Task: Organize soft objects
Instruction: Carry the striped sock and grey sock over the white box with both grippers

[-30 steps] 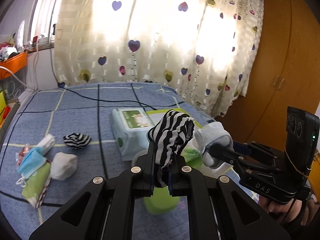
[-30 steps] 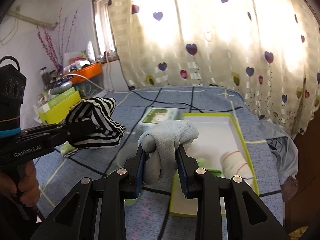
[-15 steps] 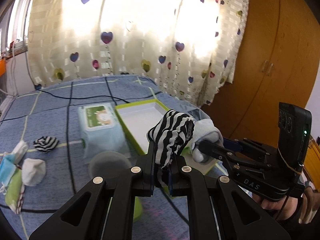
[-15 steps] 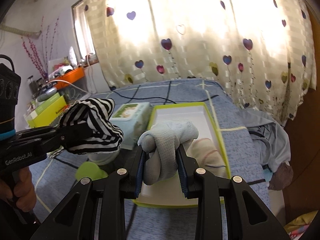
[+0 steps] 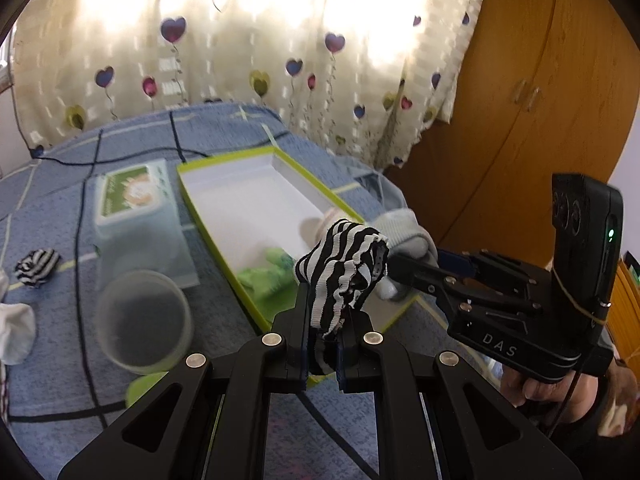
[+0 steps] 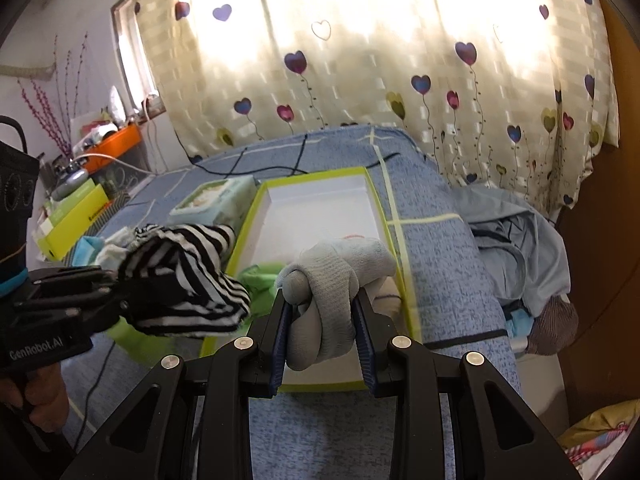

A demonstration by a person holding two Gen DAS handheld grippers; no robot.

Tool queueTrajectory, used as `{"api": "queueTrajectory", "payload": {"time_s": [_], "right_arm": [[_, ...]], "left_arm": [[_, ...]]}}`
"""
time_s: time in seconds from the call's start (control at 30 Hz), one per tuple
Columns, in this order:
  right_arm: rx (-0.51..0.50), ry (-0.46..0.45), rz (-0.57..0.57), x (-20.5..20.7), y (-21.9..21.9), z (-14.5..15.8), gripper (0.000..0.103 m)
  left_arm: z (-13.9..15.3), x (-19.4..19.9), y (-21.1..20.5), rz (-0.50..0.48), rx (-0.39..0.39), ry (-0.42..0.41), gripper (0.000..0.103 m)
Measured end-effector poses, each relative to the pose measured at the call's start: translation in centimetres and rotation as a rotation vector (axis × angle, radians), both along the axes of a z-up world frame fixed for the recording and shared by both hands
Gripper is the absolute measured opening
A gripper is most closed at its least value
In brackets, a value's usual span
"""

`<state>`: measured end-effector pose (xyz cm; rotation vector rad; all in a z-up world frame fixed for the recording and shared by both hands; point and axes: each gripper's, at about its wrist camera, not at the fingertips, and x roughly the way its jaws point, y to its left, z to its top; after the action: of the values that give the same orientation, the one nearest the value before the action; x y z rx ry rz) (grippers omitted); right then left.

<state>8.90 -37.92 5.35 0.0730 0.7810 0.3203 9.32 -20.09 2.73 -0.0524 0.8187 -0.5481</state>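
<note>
Your left gripper is clamped on the striped sock, which bunches up above the fingers, over the near corner of the green-rimmed box. Your right gripper is clamped on the grey sock; it's balled between the blue pads and sits over the box's near end. In the right wrist view the striped sock hangs just left of the grey one, the 2 close together, maybe touching, can't tell.

Box lies on the bed, blue cover w/ pale and dark lines. Inside it, near end: a green cloth and a pale rolled sock w/ faint stripes, partly hidden behind the grey sock. Rest of box interior is white.

Left of the box: wipes pack w/ green label, touching or just beside the box wall. Nearer you, a clear cup, blurred. Further left on the bed, a 2nd striped sock ball and a white sock at the frame edge.

Right of the bed: blue garment heaped at the edge. Heart-print curtain behind, wooden wardrobe at right.
</note>
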Motion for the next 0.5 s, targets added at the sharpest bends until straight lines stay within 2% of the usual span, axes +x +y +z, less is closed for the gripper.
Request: {"api": "queueTrajectory", "payload": {"time_s": [0.33, 0.5], "right_arm": [[-0.012, -0.013, -0.003, -0.5, -0.9, 0.3, 0.028], [-0.006, 0.020, -0.017, -0.3, -1.7, -0.7, 0.028]], "left_arm": [[-2.4, 1.1, -2.3, -0.040, 0.029, 0.079, 0.010], [-3.4, 2.0, -2.8, -0.039, 0.044, 0.110, 0.010]]}}
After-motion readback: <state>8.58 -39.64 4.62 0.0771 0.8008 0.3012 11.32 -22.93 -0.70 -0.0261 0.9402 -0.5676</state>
